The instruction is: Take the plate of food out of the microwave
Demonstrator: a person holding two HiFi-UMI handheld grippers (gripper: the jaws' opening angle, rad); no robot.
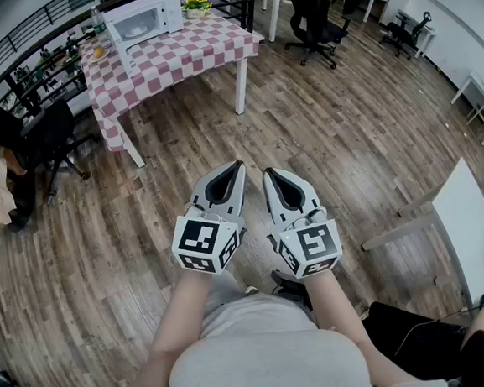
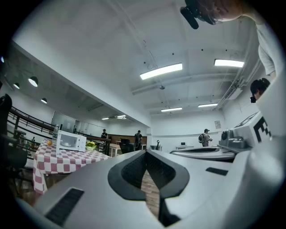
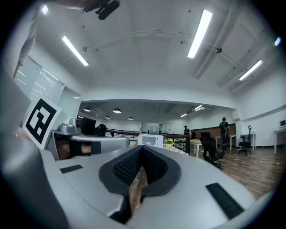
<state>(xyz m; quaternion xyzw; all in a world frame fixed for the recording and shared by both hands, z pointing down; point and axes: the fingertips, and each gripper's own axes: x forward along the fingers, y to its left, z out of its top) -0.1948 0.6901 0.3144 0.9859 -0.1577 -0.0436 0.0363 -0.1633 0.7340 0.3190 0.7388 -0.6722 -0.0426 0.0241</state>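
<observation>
Plate, unseen inside microwave [image 1: 144, 22] on desk [image 1: 191, 48]: I judged it stiff, breakable, best held by the rim. My left claw [image 1: 239, 164] and right claw [image 1: 266, 173] were clenched, empty.

— What's the pattern on that cloth?
— The tablecloth [image 1: 179, 55] is a red-and-white check. The microwave [image 1: 144, 22] at the table's far edge is white, there's an orange fruit [image 1: 98, 52] by the far left corner, and yellow flowers [image 1: 197, 2] at the far right corner.
— And the tools?
— The left gripper [image 1: 238, 165] and right gripper [image 1: 269, 174] are pale grey with black pads [image 1: 222, 184], each carrying black-and-white square markers. The floor [image 1: 346, 137] is brown wood planking.
</observation>
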